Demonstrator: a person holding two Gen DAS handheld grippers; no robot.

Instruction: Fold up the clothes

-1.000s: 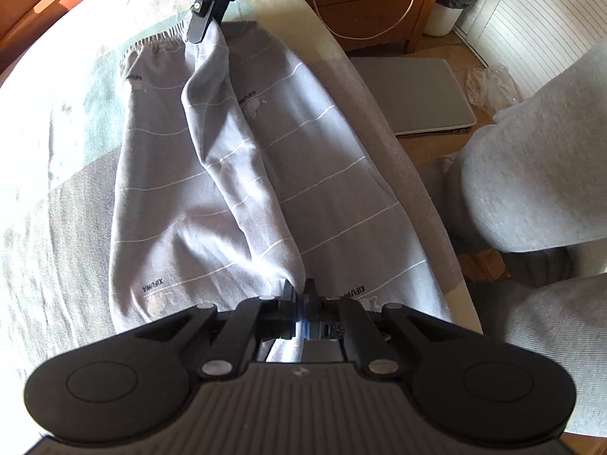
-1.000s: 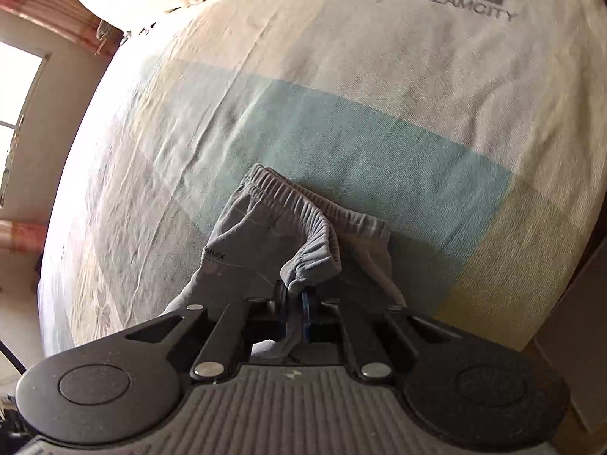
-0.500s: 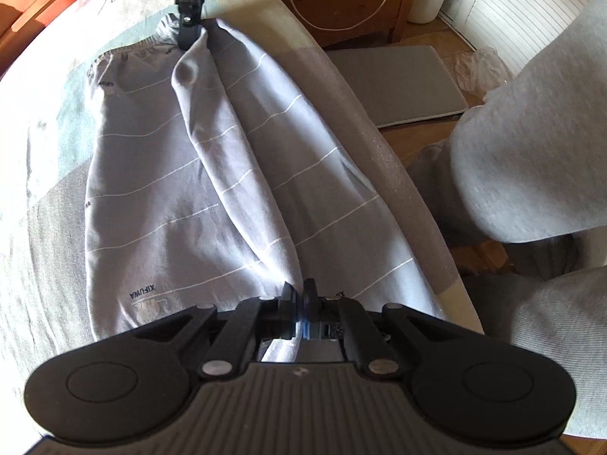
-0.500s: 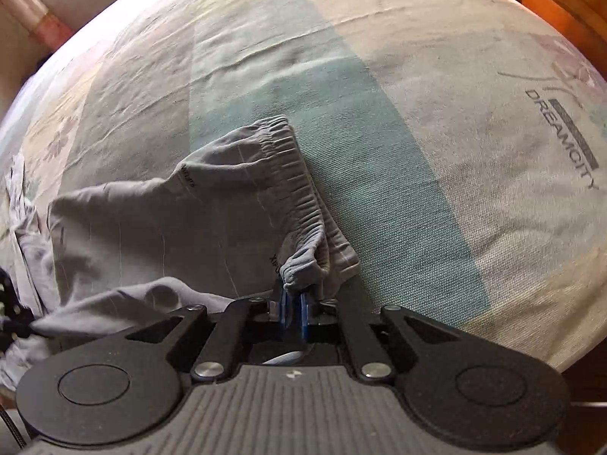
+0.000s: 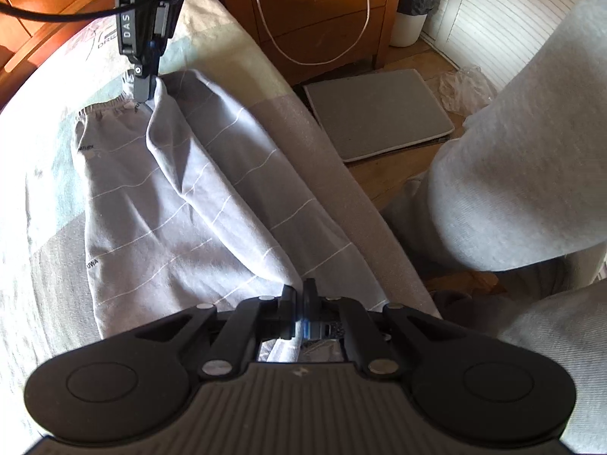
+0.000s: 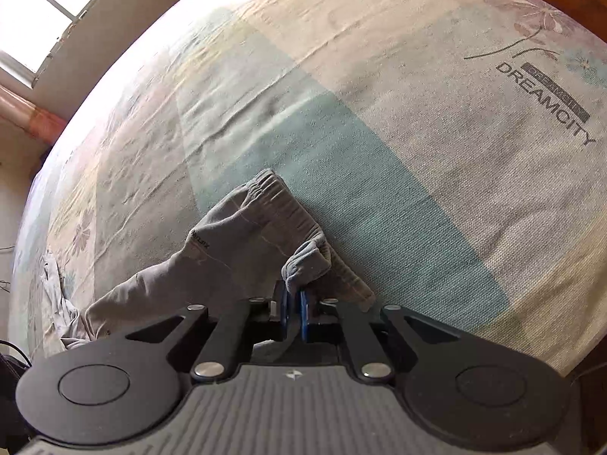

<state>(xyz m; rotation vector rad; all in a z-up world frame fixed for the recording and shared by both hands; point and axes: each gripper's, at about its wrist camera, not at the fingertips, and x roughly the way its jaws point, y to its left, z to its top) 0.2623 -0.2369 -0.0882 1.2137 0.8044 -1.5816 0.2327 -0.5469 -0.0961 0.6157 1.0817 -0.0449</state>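
A pair of grey trousers point(image 5: 182, 197) with thin white stripes lies along the bed, one leg folded over the other in a raised ridge. My left gripper point(image 5: 299, 295) is shut on the hem end of the upper leg, near the bed's edge. At the far end my right gripper point(image 5: 144, 89) pinches the elastic waistband. In the right wrist view the right gripper point(image 6: 294, 299) is shut on a bunched corner of the waistband point(image 6: 273, 204), with the trousers point(image 6: 212, 250) trailing off to the left.
The patterned bedsheet point(image 6: 379, 121) covers the bed. Beside the bed stand a wooden dresser point(image 5: 326, 15) with a white cable, a grey mat point(image 5: 379, 113) on the floor and a white bin point(image 5: 413, 11). A person's grey-clad legs point(image 5: 523, 174) stand at the right.
Both grippers have shifted sideways with the trousers still pinched, so the garment lies further onto the bed. The right gripper has rolled, and the waistband now points up-left in its view.
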